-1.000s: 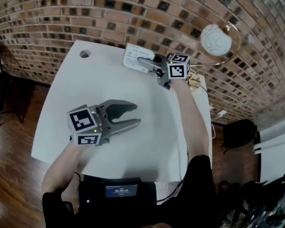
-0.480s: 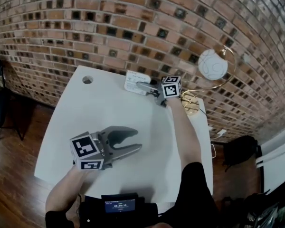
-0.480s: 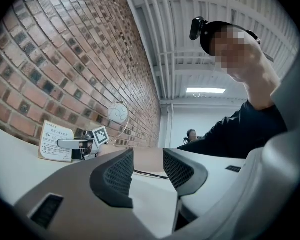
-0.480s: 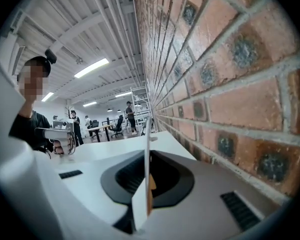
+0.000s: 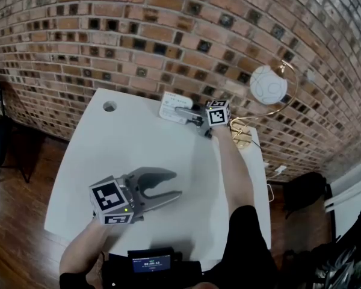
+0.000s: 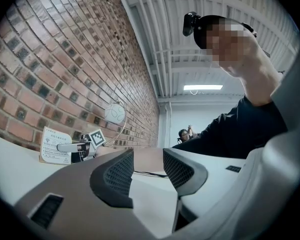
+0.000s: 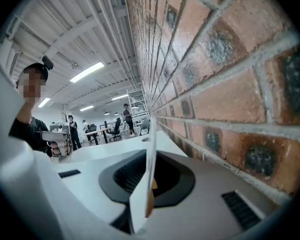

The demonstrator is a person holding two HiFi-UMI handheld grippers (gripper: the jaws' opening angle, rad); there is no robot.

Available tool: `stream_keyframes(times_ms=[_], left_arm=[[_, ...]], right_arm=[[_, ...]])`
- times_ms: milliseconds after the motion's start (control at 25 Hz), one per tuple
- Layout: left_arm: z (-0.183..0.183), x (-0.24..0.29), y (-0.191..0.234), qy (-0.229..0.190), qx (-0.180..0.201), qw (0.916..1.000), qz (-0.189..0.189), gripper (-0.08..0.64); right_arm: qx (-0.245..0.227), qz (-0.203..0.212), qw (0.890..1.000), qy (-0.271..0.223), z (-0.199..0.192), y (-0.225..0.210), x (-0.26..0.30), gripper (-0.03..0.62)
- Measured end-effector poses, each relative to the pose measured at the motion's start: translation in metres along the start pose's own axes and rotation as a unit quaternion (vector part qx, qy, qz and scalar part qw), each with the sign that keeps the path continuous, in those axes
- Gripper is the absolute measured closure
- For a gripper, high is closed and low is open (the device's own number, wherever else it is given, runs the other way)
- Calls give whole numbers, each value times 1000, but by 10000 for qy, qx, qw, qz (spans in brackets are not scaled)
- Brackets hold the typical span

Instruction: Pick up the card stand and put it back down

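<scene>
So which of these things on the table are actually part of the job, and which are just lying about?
In the job: card stand; right gripper, its fingers opening with the stand between them.
Just lying about: left gripper, open and empty; globe lamp; small screen device; hole in the table.

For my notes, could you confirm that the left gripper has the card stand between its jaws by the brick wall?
No: the right gripper has the card stand between its jaws, now opening, by the brick wall, as the right gripper view shows.
</scene>
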State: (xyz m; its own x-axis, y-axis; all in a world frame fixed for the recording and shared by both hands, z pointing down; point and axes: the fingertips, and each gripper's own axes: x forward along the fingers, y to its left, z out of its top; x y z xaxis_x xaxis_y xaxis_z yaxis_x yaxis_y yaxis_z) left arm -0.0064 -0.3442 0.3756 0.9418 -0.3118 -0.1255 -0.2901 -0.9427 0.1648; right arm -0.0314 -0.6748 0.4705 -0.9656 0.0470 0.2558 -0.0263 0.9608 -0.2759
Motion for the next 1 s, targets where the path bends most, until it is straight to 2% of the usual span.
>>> stream_keyframes(times_ms=[120, 280, 440, 640, 720, 800, 920, 1000], left_arm=[[0, -2, 1, -22, -5, 10000, 22, 373], [1, -2, 1, -18, 37, 10000, 26, 373], [1, -2, 2, -40, 45, 10000, 54, 373], [-1, -4, 7, -34, 25, 9999, 111, 373], [-2, -6, 12, -47, -2, 9998, 187, 373], [-3, -10, 19, -88, -58, 9996, 271, 373], [-3, -15, 28, -234, -207, 9991, 271, 373], [-3, -20, 32, -372, -373, 9982, 271, 373]], right_arm=[[-105, -117, 9997, 184, 1, 7, 1, 431], [-72, -275, 9995, 127, -3, 1, -6, 411], [-182, -684, 9975, -81, 10, 1, -24, 402], [-167, -1616, 9854, -512, 24, 3, -63, 402], [-206, -1977, 9783, -577, 30, 16, -77, 403], [-269, -2164, 9737, -653, 31, 36, -88, 405], [-460, -2194, 9705, -882, 36, 87, -99, 407], [-379, -2073, 9709, -1138, 40, 133, -97, 408]])
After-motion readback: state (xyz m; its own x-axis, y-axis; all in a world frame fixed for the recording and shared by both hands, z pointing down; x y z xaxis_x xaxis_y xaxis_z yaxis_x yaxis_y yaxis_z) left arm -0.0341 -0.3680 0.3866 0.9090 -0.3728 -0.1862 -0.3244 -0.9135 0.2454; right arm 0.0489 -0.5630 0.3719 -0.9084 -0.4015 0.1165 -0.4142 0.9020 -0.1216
